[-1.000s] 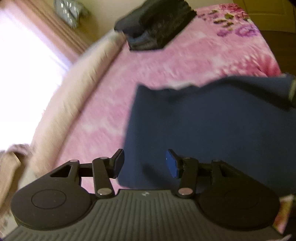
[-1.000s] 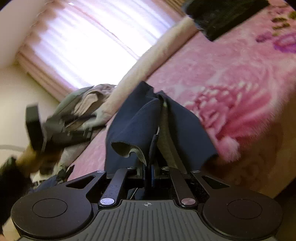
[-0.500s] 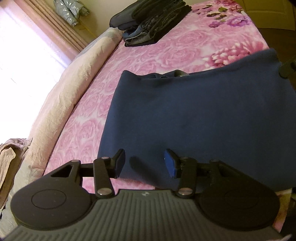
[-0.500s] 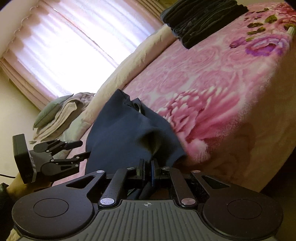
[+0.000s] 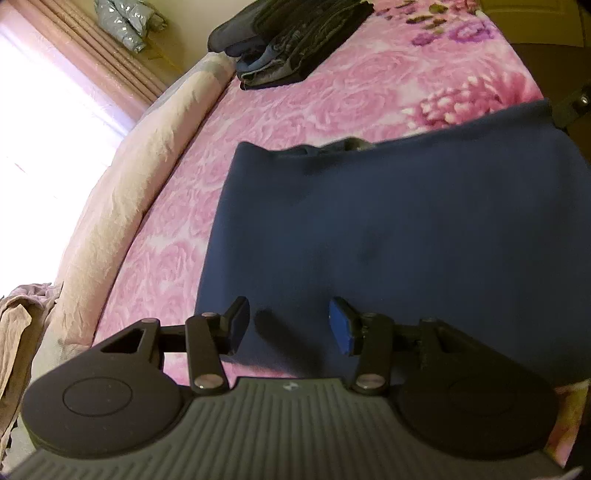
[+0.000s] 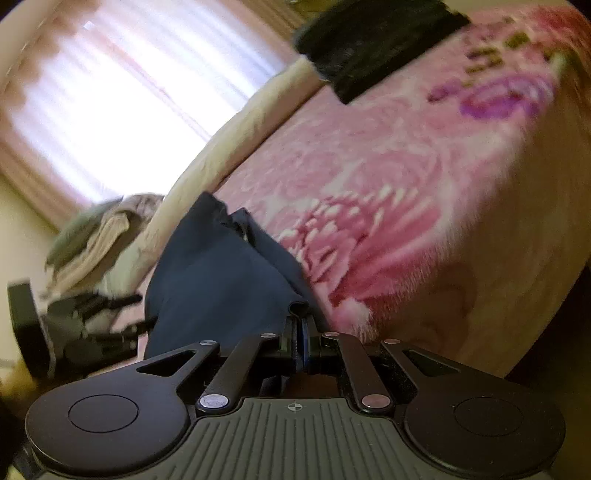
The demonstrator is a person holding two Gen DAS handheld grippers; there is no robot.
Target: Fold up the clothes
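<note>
Navy garment (image 5: 399, 236): spread flat on the bed's pink floral blanket (image 5: 332, 99), along its near edge. Right gripper (image 6: 297, 341): jaws closed on a bunched edge of the navy garment. Left gripper (image 5: 288, 325): jaws open, over the garment's near edge. Dark folded stack (image 5: 291, 37): far corner of the bed. Cream bolster (image 5: 136, 184): along the far edge. Curtained window (image 6: 122, 99): beyond.

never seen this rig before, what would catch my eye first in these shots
The navy garment stands out first, spread flat across the near part of the pink floral blanket. The left gripper hovers open over its near edge, while the right gripper is shut on a corner of the cloth at the bed's edge. A stack of dark folded clothes sits at the far end.
</note>
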